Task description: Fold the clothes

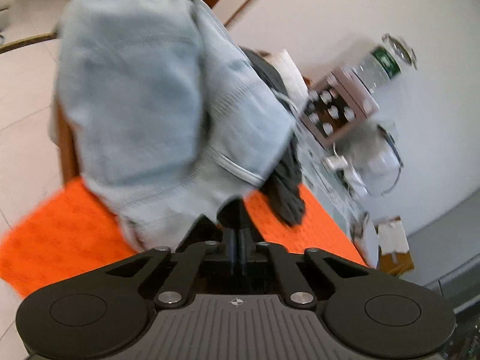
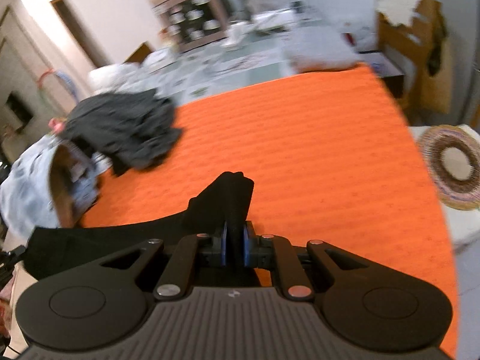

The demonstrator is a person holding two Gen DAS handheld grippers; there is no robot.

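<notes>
A black garment (image 2: pixel 90 240) is pinched in my right gripper (image 2: pixel 235 210), which is shut on it, and its fabric stretches away to the left over the orange table cover (image 2: pixel 315 150). My left gripper (image 1: pixel 237 225) is shut too, with a bunch of black cloth (image 1: pixel 229 211) at its tips. Right in front of it hangs or lies a large light blue garment (image 1: pixel 144 96), blurred. A crumpled dark grey garment (image 1: pixel 285 192) sits behind it on the orange cover (image 1: pixel 60 234). The same grey garment (image 2: pixel 126 129) shows at the cover's far left.
A cluttered glass table (image 2: pixel 255 57) with a box of cups (image 2: pixel 192 21) stands beyond the orange cover. A round woven mat (image 2: pixel 453 165) lies to the right, with a cardboard box (image 2: pixel 414 54) behind it. Pale patterned cloth (image 2: pixel 24 186) and a curved brown object (image 2: pixel 60 180) sit at the left edge.
</notes>
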